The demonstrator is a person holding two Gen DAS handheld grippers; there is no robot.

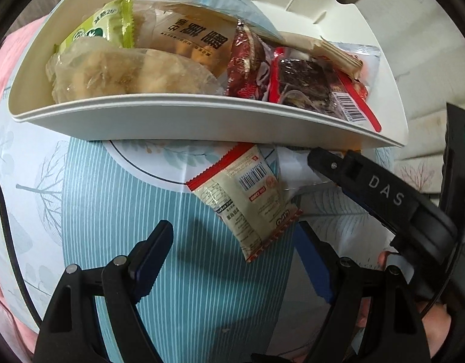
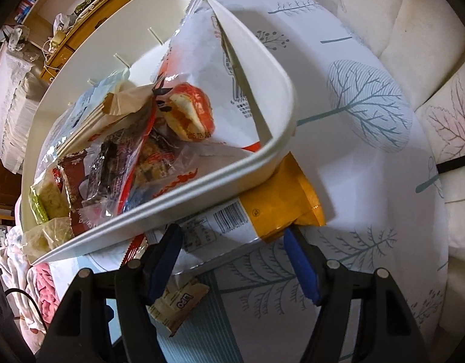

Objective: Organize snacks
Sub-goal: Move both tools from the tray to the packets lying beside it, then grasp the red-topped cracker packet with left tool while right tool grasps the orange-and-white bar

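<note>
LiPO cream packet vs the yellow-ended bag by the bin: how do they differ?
1. Size: the cream packet is small; the yellow-ended bag is clearly larger.
2. Colour: the packet is cream with red serrated edges; the bag is white with a yellow end.
3. Place: the packet lies mostly clear of the white bin; the bag runs partly under the bin's rim.

Shared: both sit outside the bin on the patterned cloth, barcode up.

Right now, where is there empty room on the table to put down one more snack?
The striped blue cloth left of the red-edged packet, below the bin, is bare. So is the tree-print cloth right of the yellow bag. It is crowded inside the bin and along its front edge, where both packets lie.
</note>
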